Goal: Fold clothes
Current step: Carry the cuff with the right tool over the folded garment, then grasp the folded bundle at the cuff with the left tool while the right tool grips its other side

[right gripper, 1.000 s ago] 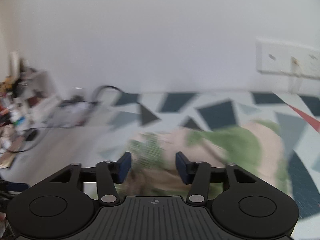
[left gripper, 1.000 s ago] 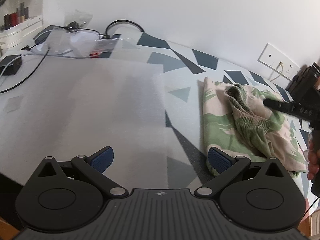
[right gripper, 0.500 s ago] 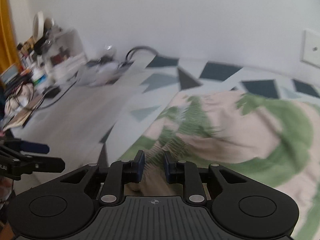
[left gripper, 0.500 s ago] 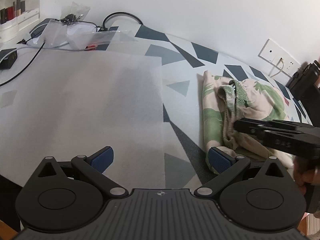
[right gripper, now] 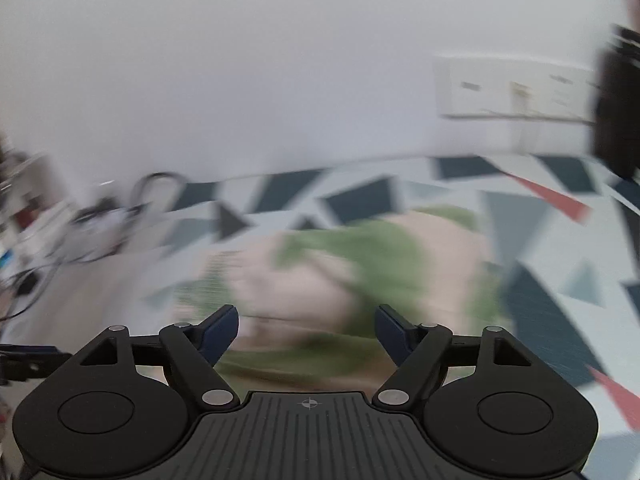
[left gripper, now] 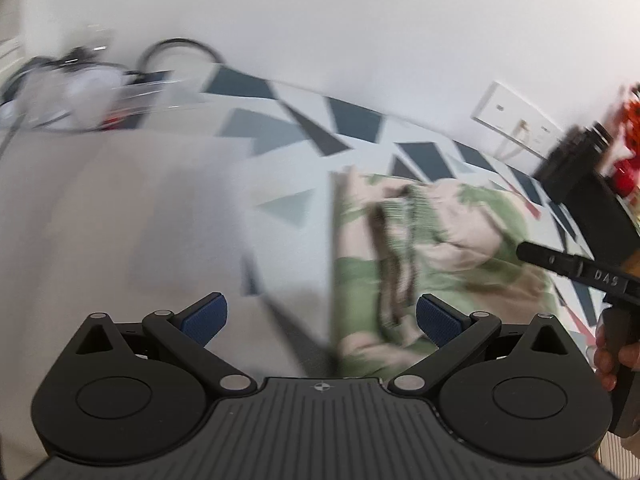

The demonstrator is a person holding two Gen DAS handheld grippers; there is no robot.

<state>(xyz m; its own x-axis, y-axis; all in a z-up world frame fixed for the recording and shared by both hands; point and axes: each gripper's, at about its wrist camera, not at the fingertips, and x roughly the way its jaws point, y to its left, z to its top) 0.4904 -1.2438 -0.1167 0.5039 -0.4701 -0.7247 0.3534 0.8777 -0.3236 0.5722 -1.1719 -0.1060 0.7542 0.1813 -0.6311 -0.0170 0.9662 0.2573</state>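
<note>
Right hand-held gripper [right gripper: 307,328] reopened above one garment [right gripper: 360,264]

I count one garment [left gripper: 432,240] on my side of the table [left gripper: 120,220]; one cable loop [left gripper: 180,46] and one bag pile [left gripper: 80,92] at its far left corner; one wall socket [left gripper: 516,120]; two grippers, left [left gripper: 322,314] and right [right gripper: 307,326]; one hand [left gripper: 612,356].

The shorts [left gripper: 440,248] were soft woven cloth, matt, with a gathered ribbed waistband. The left gripper [left gripper: 322,320] and right gripper [right gripper: 307,326] were matt black plastic with ridged housings, metal pivot pins and textured blue pads [left gripper: 438,322]. The bench cover [left gripper: 280,136] looked smooth. The wall socket plate [left gripper: 516,120] was glossy white plastic.
</note>
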